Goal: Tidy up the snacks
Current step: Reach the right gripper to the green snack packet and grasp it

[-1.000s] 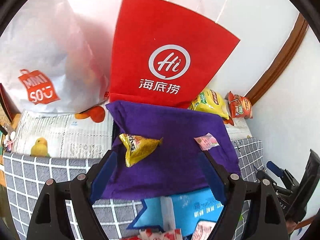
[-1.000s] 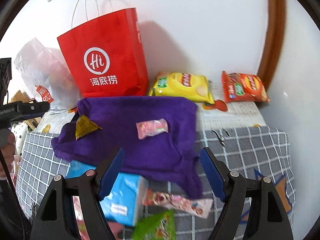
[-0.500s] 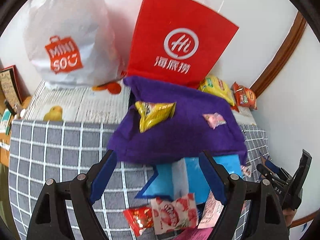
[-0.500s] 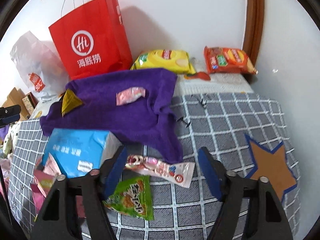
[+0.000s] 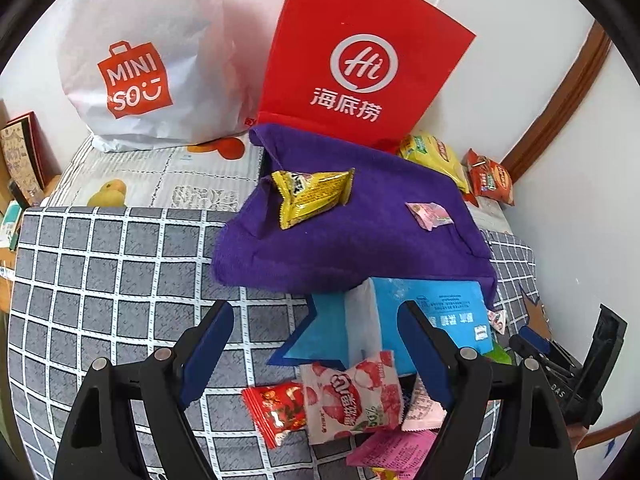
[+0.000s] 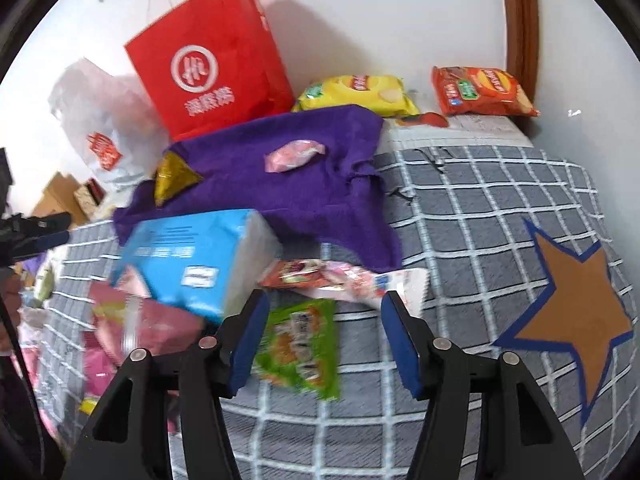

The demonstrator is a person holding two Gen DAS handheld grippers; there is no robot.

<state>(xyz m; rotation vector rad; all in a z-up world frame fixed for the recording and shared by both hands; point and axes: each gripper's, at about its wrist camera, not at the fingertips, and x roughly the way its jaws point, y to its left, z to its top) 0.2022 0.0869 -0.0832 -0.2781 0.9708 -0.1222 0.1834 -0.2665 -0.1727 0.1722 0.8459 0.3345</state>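
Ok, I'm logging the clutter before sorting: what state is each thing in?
Left gripper: open, empty.
Right gripper: jaws closing, green snack packet between them, not yet pinched.
Red paper bag: upright against wall.
Purple towel: rumpled, two packets on it.
Blue tissue pack: lying flat, towel edge over it.

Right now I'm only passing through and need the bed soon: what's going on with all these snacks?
A person with a gripper in each hand is sorting snacks on the checked cover. The right gripper is closing around a green snack packet that lies between its fingers; the pads are not pressing on it. The left gripper hangs open over a strawberry-print packet beside the blue tissue pack. Nothing is lifted. A yellow packet and a pink packet lie on the purple towel.
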